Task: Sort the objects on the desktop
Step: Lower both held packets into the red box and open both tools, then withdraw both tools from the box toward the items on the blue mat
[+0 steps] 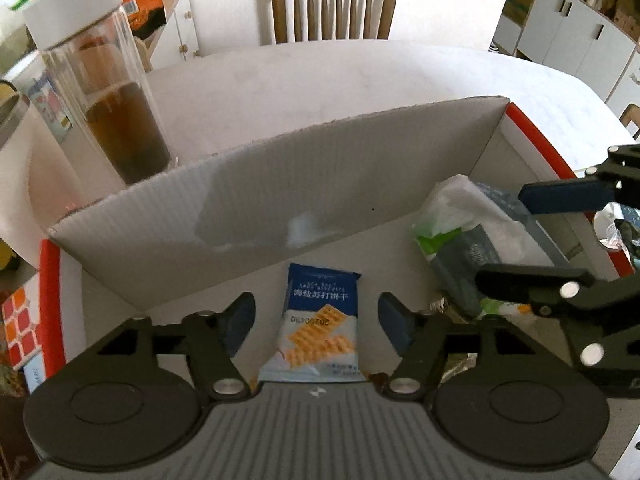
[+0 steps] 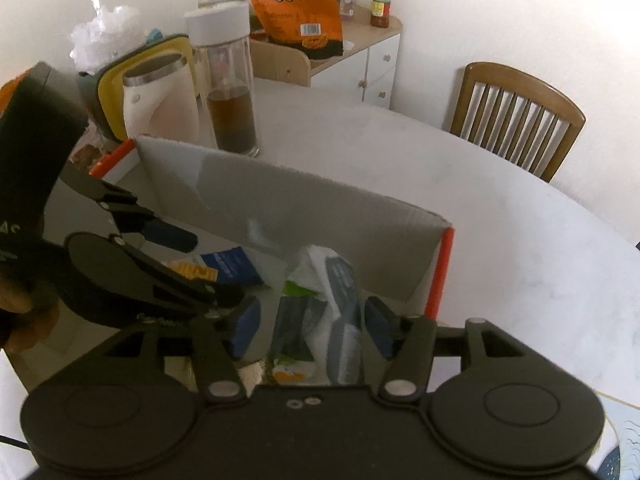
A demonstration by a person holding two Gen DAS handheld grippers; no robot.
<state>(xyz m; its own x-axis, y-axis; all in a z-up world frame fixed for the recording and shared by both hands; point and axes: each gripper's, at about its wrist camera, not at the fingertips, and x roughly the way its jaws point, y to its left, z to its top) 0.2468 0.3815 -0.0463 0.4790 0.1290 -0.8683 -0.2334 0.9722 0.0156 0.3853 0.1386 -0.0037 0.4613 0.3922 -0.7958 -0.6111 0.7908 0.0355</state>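
Lying flat on the floor of the box, the blue-and-white foil packet of crackers (image 1: 318, 328) sits between the spread fingers of the left gripper (image 1: 318, 326), which straddle it without touching. It is probably light, crinkly and a little slippery, and the crackers inside would crack under a hard squeeze; a gentle pinch across its narrow width, or on the crimped top seam ahead of the fingertips, looks the safest hold.

Just to the right of those fingers, the soft grey-and-white plastic pack of tissues with green trim (image 2: 332, 304) lies rumpled between the fingers of the right gripper (image 2: 310, 326), which are also apart and closing on nothing. That pack should be light and squashy, yielding under pressure, so a grip across its middle should do.

Both items rest inside the shallow white cardboard box with red edges (image 1: 280, 184), whose tall back flap rises ahead of both sets of fingers. Beyond that flap, on the white table (image 1: 320, 76), a tall clear glass bottle with a white lid and brown tea (image 1: 116, 112) stands to the left, well clear of the fingers; it looks heavy and breakable.
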